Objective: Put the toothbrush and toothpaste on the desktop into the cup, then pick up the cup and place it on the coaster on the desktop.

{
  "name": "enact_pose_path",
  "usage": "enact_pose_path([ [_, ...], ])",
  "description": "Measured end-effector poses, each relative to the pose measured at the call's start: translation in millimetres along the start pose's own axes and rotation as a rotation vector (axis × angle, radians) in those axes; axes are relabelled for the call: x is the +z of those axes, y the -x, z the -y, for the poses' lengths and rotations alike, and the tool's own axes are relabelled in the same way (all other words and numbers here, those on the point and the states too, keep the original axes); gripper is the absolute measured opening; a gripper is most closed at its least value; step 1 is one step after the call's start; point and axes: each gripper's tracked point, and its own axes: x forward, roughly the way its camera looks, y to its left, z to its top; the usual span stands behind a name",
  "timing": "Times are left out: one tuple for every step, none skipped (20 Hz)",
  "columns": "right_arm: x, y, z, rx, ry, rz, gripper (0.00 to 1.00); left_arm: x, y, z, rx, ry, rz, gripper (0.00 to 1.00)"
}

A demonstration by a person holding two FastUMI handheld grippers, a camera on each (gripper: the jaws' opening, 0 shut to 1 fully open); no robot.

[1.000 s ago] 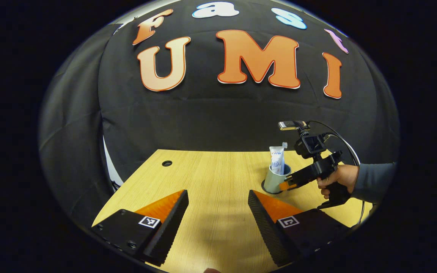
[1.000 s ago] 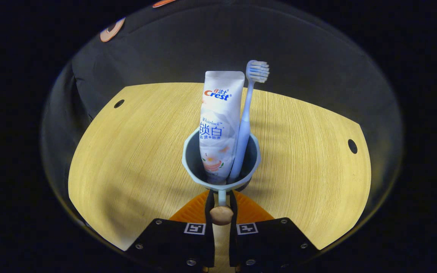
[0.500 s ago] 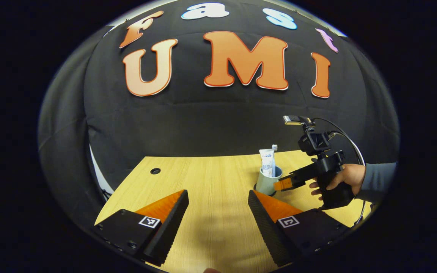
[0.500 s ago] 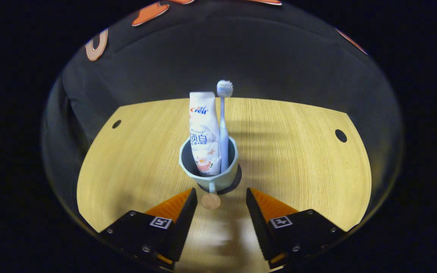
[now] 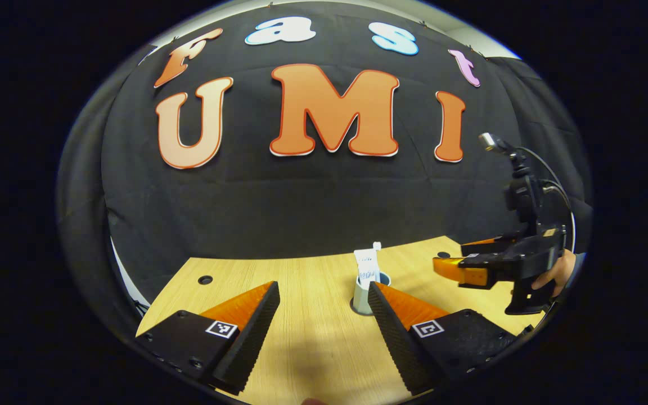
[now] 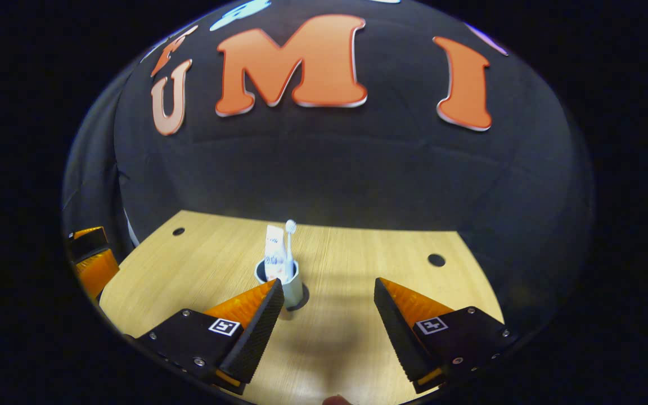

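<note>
A light wooden desk (image 5: 313, 349) with straight grain fills the near ground. It has small round holes (image 6: 436, 260) near its far corners. Black cloth wall (image 5: 301, 197) hangs creased behind the far edge and wraps round the left side. Light falls evenly on the wood.

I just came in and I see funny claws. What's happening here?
A person is holding a claw in each hand over a wooden table. A cup stands on a dark coaster with a toothpaste and a toothbrush standing in it. Both claws are open and holding nothing. The right claw is off the cup, and the left claw hangs over the near edge of the table. It looks like the job is about finished.
</note>
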Motion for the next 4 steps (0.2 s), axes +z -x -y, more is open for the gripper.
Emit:
enact_pose_path([
  [14.4,18.0,12.5,-0.016,-0.002,0.056,0.98,8.5,1.0,5.0,-0.001,-0.003,0.026,0.97],
  [27.8,33.5,23.8,-0.035,-0.003,0.111,0.98,15.3,1.6,12.5,-0.006,-0.011,0.050,0.96],
  [38.9,49.8,35.8,-0.051,-0.002,0.162,0.97,21.9,2.0,20.2,-0.008,-0.027,0.065,0.96],
  [49.6,65.1,46.5,-0.066,0.001,0.207,0.97,27.9,5.5,26.0,-0.005,-0.037,0.082,0.96],
])
